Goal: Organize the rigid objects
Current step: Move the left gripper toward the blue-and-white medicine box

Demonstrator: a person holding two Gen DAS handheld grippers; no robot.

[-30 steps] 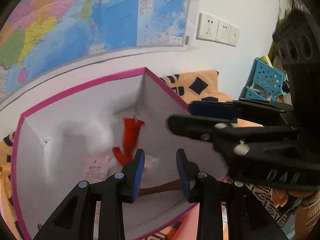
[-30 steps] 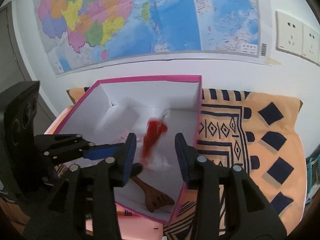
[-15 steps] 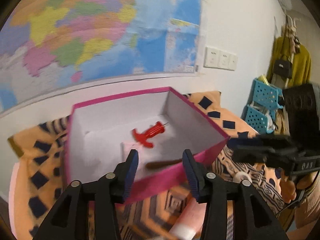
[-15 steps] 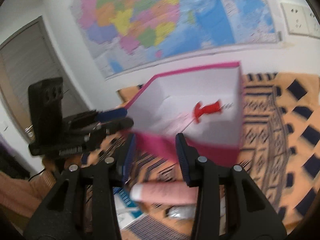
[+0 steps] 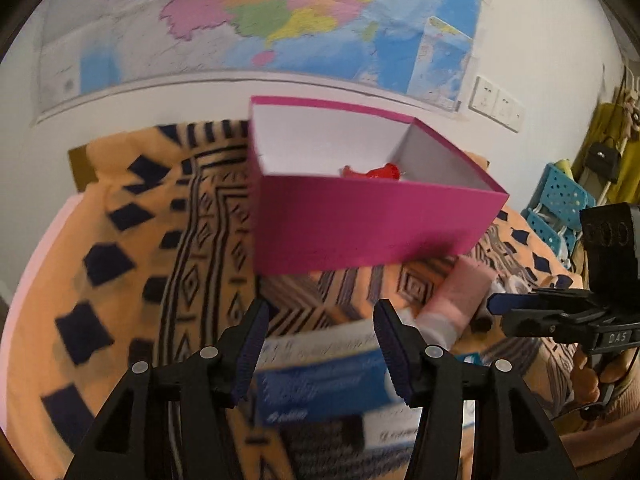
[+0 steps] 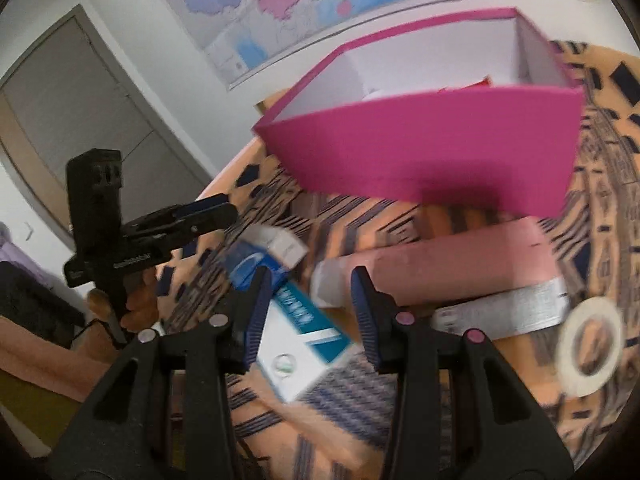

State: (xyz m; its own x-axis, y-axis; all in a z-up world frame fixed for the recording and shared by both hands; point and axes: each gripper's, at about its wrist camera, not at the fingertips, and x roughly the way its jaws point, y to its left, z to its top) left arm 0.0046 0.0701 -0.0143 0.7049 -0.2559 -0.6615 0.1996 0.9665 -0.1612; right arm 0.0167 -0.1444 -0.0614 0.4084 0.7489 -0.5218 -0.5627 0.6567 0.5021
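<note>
A pink box with white inside walls stands on the patterned orange cloth; it also shows in the right wrist view. A red pushpin-shaped object lies inside it. In front of the box lie a blue-and-white carton, a long pink carton, a silver-grey carton and a round white disc. My left gripper is open and empty above the blue carton. My right gripper is open and empty above the blue carton's end.
A world map hangs on the white wall behind the box, with wall sockets to its right. Blue plastic baskets stand at the far right. A grey door is at the left in the right wrist view.
Both grippers have pulled back and down from over the box toward the cartons in front of it. The red pushpin-shaped object now lies inside the box.
</note>
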